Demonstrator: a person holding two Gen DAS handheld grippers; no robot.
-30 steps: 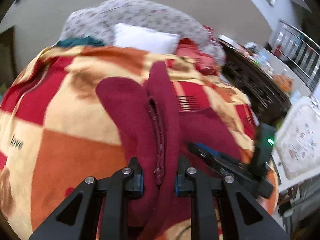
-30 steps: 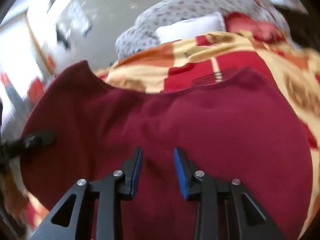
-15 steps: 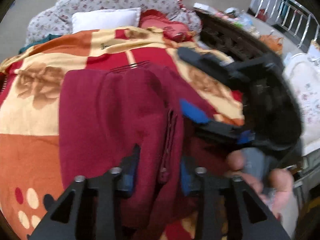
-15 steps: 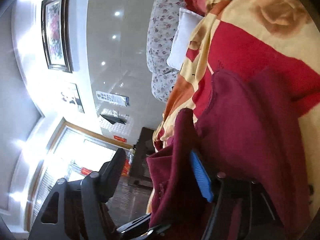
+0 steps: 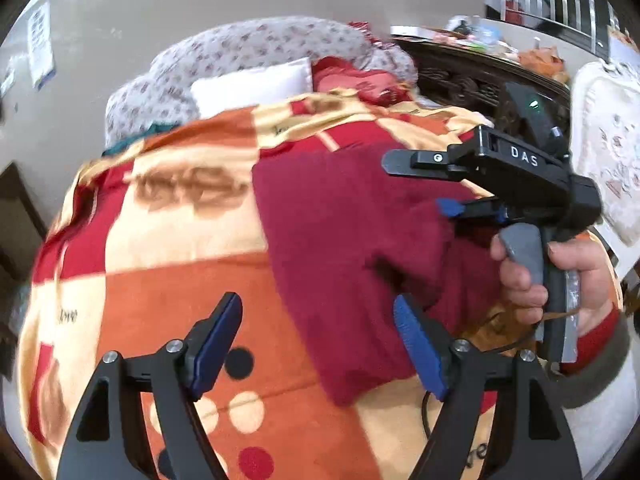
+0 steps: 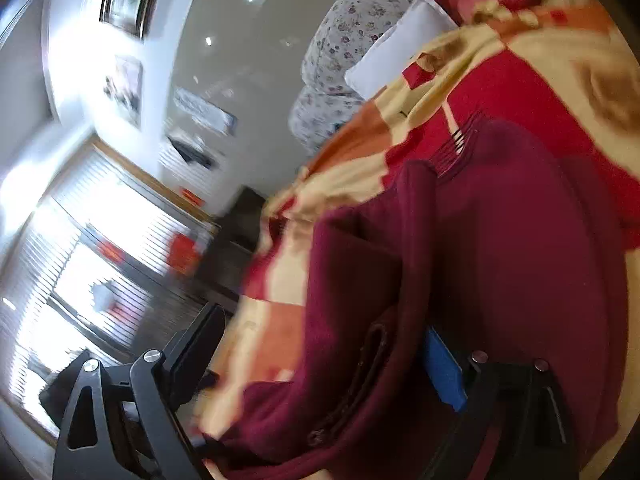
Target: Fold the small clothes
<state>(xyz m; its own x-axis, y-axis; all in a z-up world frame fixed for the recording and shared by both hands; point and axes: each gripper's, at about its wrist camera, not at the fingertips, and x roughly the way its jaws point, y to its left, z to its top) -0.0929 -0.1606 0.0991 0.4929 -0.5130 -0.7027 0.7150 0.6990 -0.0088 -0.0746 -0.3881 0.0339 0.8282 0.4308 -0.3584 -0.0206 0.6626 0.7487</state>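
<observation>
The maroon garment [image 5: 352, 248] lies folded lengthwise on the patterned blanket [image 5: 168, 280] of the bed — a cross fold seems left. The left tool [image 5: 318, 344] hangs spread, empty. The right tool [image 6: 320, 364] is spread, cloth draped between its fingers. Pillows [image 5: 252, 84] and a grey wall [image 5: 200, 8] lie behind.

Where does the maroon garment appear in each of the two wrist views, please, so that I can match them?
Left wrist view: the maroon garment lies centre to right on the patchwork blanket, beyond the open jaws.
Right wrist view: it fills the lower right, with a fold rising between the jaws.
Shared landmark: the white pillow at the head of the bed.
</observation>
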